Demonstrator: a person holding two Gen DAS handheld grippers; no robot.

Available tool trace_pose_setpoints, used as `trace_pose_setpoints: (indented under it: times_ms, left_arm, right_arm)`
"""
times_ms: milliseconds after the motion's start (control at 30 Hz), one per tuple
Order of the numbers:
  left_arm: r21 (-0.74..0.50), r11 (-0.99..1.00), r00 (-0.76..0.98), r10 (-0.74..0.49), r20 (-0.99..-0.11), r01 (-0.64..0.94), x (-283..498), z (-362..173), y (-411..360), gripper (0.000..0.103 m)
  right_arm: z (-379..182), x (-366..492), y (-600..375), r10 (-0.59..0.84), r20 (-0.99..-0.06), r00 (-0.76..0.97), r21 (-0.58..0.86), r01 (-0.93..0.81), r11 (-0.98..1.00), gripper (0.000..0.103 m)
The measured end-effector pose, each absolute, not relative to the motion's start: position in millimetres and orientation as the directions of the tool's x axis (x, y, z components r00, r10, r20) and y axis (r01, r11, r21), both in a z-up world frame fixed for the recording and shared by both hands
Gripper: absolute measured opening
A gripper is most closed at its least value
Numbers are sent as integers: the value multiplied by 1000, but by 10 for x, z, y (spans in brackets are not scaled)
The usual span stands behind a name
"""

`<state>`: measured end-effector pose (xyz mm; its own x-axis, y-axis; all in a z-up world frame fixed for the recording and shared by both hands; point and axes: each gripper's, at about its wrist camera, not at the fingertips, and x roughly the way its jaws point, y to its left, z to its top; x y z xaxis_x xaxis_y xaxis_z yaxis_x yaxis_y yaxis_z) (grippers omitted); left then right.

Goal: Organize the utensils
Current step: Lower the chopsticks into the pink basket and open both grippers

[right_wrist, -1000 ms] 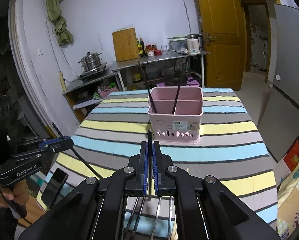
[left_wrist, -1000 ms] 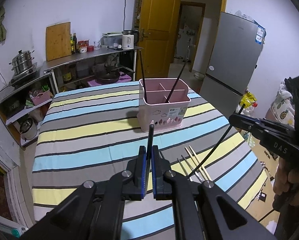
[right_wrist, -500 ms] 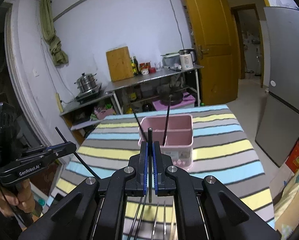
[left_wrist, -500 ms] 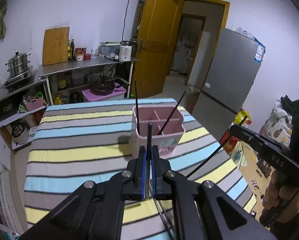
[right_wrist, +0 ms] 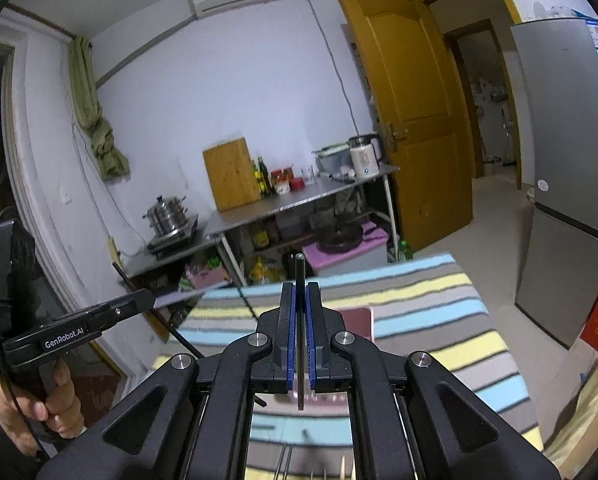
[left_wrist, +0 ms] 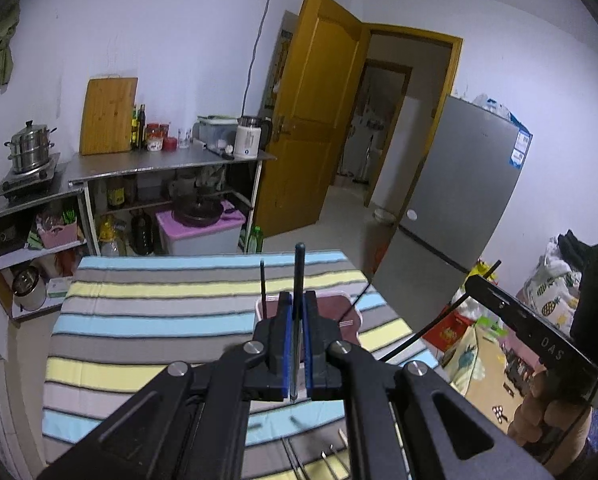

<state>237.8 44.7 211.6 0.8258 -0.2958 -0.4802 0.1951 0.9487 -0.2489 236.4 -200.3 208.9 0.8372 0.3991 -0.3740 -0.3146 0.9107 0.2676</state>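
Observation:
My left gripper (left_wrist: pixel 298 298) is shut on a black chopstick (left_wrist: pixel 299 264) that stands upright between its blue pads. My right gripper (right_wrist: pixel 299 288) is shut on another black chopstick (right_wrist: pixel 299 276), also upright. Both hang above the striped table (left_wrist: pixel 159 320). The pink utensil holder (left_wrist: pixel 349 314) sits just beyond the fingers and is mostly hidden by them; two black chopsticks (left_wrist: pixel 263 288) lean inside it. The holder (right_wrist: pixel 359 320) also shows behind the right fingers. Several metal and wooden utensils (left_wrist: pixel 327 460) lie on the cloth under the grippers.
A steel counter (left_wrist: pixel 159 164) with a kettle, jars and a cutting board stands behind the table. A grey fridge (left_wrist: pixel 459 208) and an open yellow door (left_wrist: pixel 311 120) are at the right. A person's hand (right_wrist: pixel 55 404) holds the left gripper's handle.
Both grippers have risen with their chopsticks still clamped. The views have tilted up, so the pink holder has slid down behind the fingers and more of the room shows.

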Motion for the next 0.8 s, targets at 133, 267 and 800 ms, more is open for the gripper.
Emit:
trace_pose_setpoints:
  times_ms: [133, 267, 800]
  left_arm:
    - [-264, 945, 836, -301, -459, 195, 2540, 2163, 434, 5]
    - [-275, 942, 838, -302, -453, 191, 2697, 2121, 435, 5]
    - [-315, 936, 788, -313, -530, 159, 3127, 1517, 395, 5]
  right_arm:
    - [2160, 2500, -2028, 399, -345, 849, 294, -306, 906, 4]
    - [2145, 2630, -1980, 398, -333, 855, 302, -303, 904, 4]
    - [1549, 3083, -1813, 390, -422, 819, 309, -275, 911, 4]
